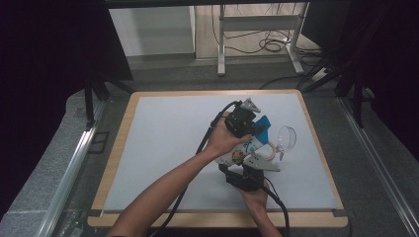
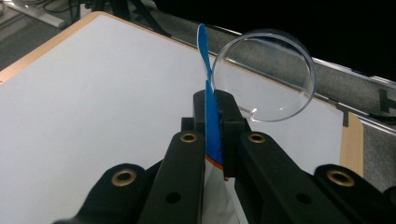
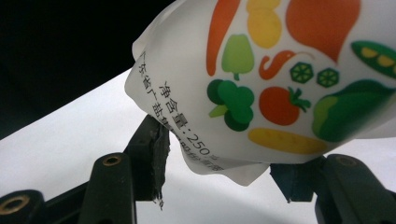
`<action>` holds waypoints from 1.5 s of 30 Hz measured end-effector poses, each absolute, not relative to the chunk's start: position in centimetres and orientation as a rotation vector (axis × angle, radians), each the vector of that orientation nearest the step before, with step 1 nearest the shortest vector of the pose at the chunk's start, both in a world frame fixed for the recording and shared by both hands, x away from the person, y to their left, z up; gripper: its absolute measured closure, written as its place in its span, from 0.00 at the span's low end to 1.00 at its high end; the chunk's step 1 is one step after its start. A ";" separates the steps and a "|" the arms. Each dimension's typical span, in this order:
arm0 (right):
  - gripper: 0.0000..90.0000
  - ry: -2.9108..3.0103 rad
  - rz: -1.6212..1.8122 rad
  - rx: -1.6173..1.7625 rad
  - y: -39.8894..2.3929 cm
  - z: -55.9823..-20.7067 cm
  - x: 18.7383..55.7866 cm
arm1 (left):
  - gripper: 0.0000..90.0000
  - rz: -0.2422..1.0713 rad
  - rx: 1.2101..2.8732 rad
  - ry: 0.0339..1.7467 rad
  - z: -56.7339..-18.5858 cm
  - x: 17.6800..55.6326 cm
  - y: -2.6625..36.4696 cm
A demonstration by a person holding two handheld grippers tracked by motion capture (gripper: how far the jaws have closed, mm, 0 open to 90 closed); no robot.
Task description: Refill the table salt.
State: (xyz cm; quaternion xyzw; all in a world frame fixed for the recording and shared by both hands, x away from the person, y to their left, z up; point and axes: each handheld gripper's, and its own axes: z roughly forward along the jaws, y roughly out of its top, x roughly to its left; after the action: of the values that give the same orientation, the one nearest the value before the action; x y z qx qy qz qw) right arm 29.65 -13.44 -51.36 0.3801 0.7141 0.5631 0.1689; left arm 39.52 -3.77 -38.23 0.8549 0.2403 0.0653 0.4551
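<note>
Evidently the person is holding a white pouch (image 1: pixel 245 149) in the air between both tools, just above the table (image 1: pixel 163 148), beside a clear round dish (image 1: pixel 287 136) that is tilting on its edge. The left tongs (image 2: pixel 214 109) are clenching flat on the pouch's blue top strip (image 2: pixel 211 116), which is standing up thin between the pads. The right tongs (image 3: pixel 219 165) are standing partly apart around the pouch's lower corner; the left pad is sitting just clear of the film, while the right one seems to be touching it, though I cannot tell whether it is really pressing.

My reading is that the step in hand is getting the pouch braced at both ends, perhaps for opening it or tipping it towards the dish. The next move is calling for the right tongs to be closing firmly on that bottom corner without crushing the film, while the left grip is staying put on the strip.

On the pouch, cartoon vegetables are showing: carrot, broccoli, tomato, pepper, peas. Chinese print is running along the edge, reading "净含量:250", a net-content line; the unit is bending out of sight.
</note>
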 end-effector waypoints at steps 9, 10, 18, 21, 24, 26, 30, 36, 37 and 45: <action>0.49 2.034 1.590 1.091 -12.9 -51.4 29.7 | 1.00 0.120 2.148 0.574 -38.3 40.1 -3.3; 0.49 2.039 1.587 1.094 -12.8 -51.5 29.7 | 1.00 0.111 2.157 0.568 -38.3 40.3 -3.2; 0.49 2.040 1.573 1.113 -12.5 -51.5 30.1 | 1.00 0.086 2.223 0.552 -38.4 41.5 -3.7; 0.49 2.029 1.593 1.134 -12.4 -51.5 30.2 | 1.00 0.096 2.254 0.547 -38.2 41.6 -4.1; 0.49 2.011 1.603 1.149 -12.3 -51.4 30.3 | 1.00 0.095 2.264 0.545 -38.0 41.7 -4.5; 0.49 2.006 1.603 1.149 -12.3 -51.3 30.2 | 1.00 0.081 2.267 0.538 -37.9 41.7 -4.7; 0.49 1.993 1.607 1.159 -12.3 -51.0 30.2 | 1.00 0.083 2.291 0.527 -37.7 41.7 -5.1; 0.49 1.987 1.622 1.176 -12.1 -50.8 30.3 | 1.00 0.097 2.325 0.515 -37.6 41.8 -5.5; 0.49 1.989 1.627 1.180 -12.1 -50.8 30.3 | 1.00 0.100 2.327 0.519 -37.6 41.8 -5.6; 0.49 1.984 1.656 1.189 -12.0 -50.6 30.6 | 1.00 0.113 2.358 0.533 -37.5 42.0 -6.1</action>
State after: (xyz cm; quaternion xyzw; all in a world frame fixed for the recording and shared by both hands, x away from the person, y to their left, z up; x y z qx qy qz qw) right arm 30.58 -12.02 -50.57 0.4134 0.6897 0.5757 0.1479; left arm 42.00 -6.09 -37.54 0.9116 0.2059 0.0438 0.3530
